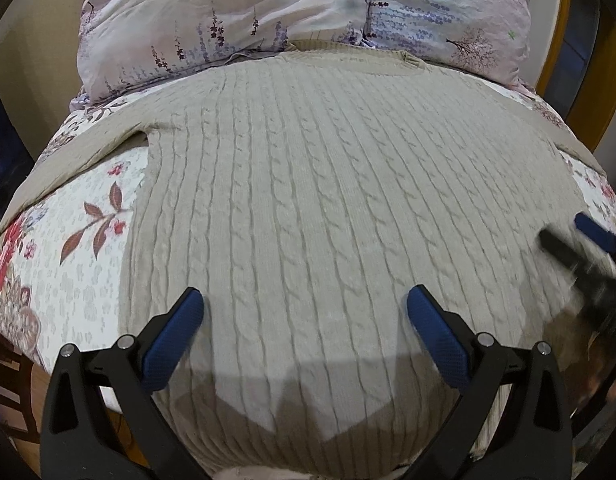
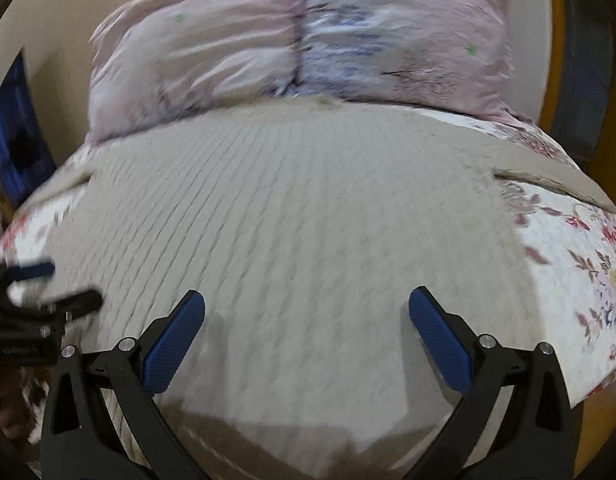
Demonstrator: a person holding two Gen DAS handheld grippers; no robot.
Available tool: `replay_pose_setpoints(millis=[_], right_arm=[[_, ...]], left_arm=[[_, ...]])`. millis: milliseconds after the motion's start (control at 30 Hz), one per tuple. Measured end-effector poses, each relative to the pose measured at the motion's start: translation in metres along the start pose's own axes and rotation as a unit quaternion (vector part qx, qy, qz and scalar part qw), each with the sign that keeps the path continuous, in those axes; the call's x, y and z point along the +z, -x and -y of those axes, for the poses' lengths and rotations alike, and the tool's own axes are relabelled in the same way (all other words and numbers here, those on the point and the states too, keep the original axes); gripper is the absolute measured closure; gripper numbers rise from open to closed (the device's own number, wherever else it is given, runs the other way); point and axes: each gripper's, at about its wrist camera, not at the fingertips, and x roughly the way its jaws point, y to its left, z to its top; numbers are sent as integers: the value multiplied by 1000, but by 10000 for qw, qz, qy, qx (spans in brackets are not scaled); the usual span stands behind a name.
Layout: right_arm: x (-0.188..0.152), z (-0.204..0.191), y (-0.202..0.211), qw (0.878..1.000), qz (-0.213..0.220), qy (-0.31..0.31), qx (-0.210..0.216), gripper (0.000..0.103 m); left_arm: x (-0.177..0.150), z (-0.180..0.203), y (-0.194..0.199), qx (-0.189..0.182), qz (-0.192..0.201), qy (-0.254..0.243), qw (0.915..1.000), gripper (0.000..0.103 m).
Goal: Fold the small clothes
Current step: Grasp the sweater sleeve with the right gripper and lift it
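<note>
Below the pillow (image 1: 292, 12), on the floral bed cover (image 1: 80, 240), the cable-knit sweater (image 1: 327, 200) lies spread flat, sleeves out, no fold made yet. Over its lower hem, the left gripper (image 1: 306, 316) and right gripper (image 2: 306, 314) hover wide apart, holding nothing.

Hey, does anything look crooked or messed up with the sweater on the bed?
Nothing stands out. The beige cable-knit sweater lies flat and smooth on the floral bedspread, collar toward the pillows, sleeves spread out. Both claws are open above it.
</note>
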Motion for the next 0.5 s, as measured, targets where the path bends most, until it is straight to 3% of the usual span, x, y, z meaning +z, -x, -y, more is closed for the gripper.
replay_pose_setpoints(millis=[200,333,500], right_arm=[[52,91,0,9909,191,-1296,-304,1],[75,145,-13,9799,55,-1891,-638,13],[87,222,-33,9449,-137,-3197,-683,32]], left_arm=[[37,-16,-4,-66,156,98,9998,2],[68,-25,-13,12,92,91,9999,2],[102,-34,-25,189,214,26,9996,2]])
